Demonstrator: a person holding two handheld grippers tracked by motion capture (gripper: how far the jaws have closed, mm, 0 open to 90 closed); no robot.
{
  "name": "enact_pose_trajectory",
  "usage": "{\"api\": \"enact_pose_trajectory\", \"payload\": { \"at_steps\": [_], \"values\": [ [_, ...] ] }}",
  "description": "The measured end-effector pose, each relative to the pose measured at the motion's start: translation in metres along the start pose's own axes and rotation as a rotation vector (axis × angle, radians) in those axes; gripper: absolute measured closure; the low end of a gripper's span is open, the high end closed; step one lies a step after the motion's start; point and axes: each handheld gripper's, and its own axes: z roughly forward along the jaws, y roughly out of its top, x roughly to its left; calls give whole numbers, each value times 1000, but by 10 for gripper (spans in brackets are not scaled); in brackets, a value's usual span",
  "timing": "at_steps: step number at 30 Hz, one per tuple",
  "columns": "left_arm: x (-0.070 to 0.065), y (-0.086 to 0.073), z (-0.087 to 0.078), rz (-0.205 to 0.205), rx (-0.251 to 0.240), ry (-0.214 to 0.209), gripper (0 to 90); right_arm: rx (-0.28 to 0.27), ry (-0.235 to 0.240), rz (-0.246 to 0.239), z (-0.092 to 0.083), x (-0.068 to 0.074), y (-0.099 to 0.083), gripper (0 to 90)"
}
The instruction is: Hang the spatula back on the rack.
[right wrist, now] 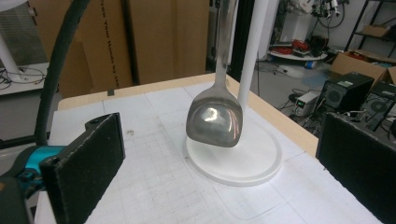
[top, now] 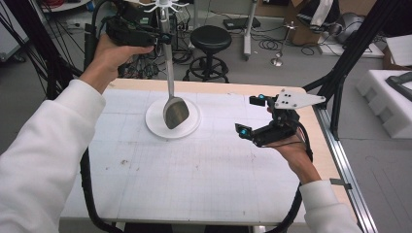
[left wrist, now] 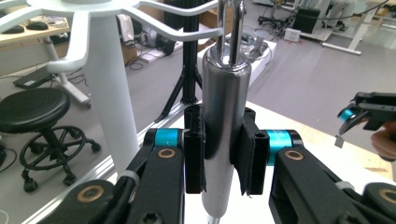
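Steel spatula [top: 175,110] handle clamped in left hand-held gripper [left wrist: 223,156], held upright, blade hanging above the white round stand base [top: 189,130] near counter [top: 194,184] far edge, beside the stand pole [right wrist: 250,51]. Right hand-held gripper [top: 252,115] jaws wide apart, empty, over counter right edge.

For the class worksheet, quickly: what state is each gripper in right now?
Left gripper: shut on the metal ladle handle, near the white rack.
Right gripper: open, holding nothing, above the table.
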Motion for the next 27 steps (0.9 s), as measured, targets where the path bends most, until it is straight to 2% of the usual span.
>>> {"api": "enact_pose_trajectory", "payload": {
  "at_steps": [13,19,21,22,24,26,27],
  "values": [
    [8,-2,6,-32,11,28,750,-12,5,5,-6,0,-1,0],
    [8,-4,11,-21,34,53,744,-16,3,5,-8,-1,-3,0],
    [7,-4,11,-28,19,49,739,-14,4,7,-8,0,-3,0],
    [6,-3,9,-37,-11,60,722,-15,3,6,-9,0,-3,0],
    [4,-1,7,-13,-29,88,595,-18,3,6,-9,0,-4,0],
    [2,-3,5,17,2,102,519,-25,-1,9,-11,0,-4,0],
    [0,-5,4,29,10,109,519,-25,-1,9,-11,0,-4,0]
  ]
}}
